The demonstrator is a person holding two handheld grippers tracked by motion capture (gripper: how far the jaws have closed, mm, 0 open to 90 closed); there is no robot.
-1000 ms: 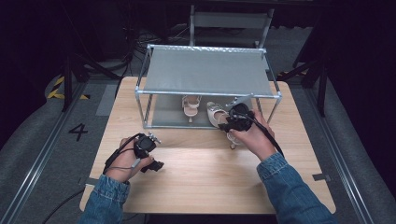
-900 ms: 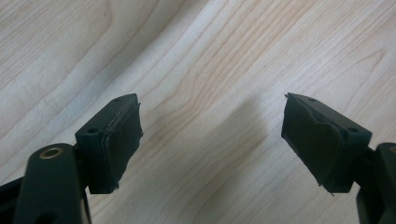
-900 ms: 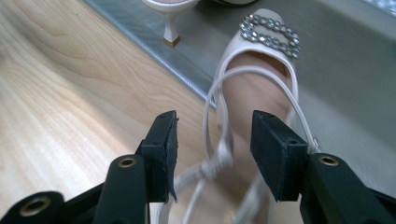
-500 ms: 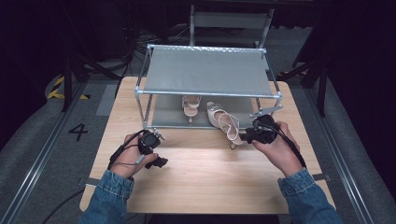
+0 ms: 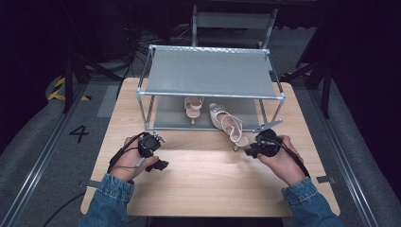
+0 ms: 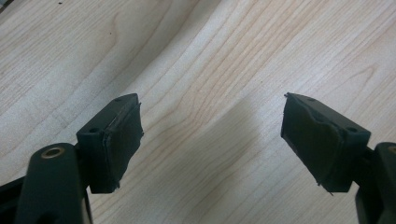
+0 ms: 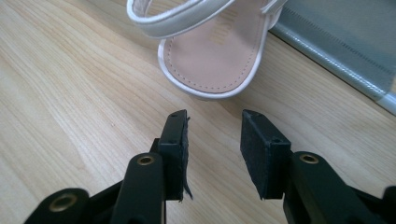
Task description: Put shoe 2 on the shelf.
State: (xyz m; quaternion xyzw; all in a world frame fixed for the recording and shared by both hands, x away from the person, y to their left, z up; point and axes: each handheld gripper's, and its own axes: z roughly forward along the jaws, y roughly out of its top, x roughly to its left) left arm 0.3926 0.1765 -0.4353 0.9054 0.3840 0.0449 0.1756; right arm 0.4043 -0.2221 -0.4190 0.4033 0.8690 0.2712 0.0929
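A pale pink heeled sandal (image 5: 229,125) lies at a slant, its toe under the metal rack (image 5: 210,71) and its heel end out on the wooden table (image 5: 213,189). A matching sandal (image 5: 193,106) rests on the rack's lower shelf. My right gripper (image 5: 249,152) hovers just right of the slanted sandal's heel end. In the right gripper view that sandal (image 7: 212,51) lies just beyond my right gripper (image 7: 212,123), whose jaws have just been closing with nothing between them. My left gripper (image 5: 159,165) is at the table's front left. It is wide open (image 6: 210,121) over bare wood.
The rack's grey top shelf covers the back half of the table. Its lower shelf edge (image 7: 336,51) runs just behind the sandal. A grey chair (image 5: 234,21) stands behind the table. Dark floor with cables surrounds it.
My right gripper has drawn away from the slanted sandal, to the right and toward the table's front, and its jaws have narrowed. The sandal lies free. The left hand has stayed put.
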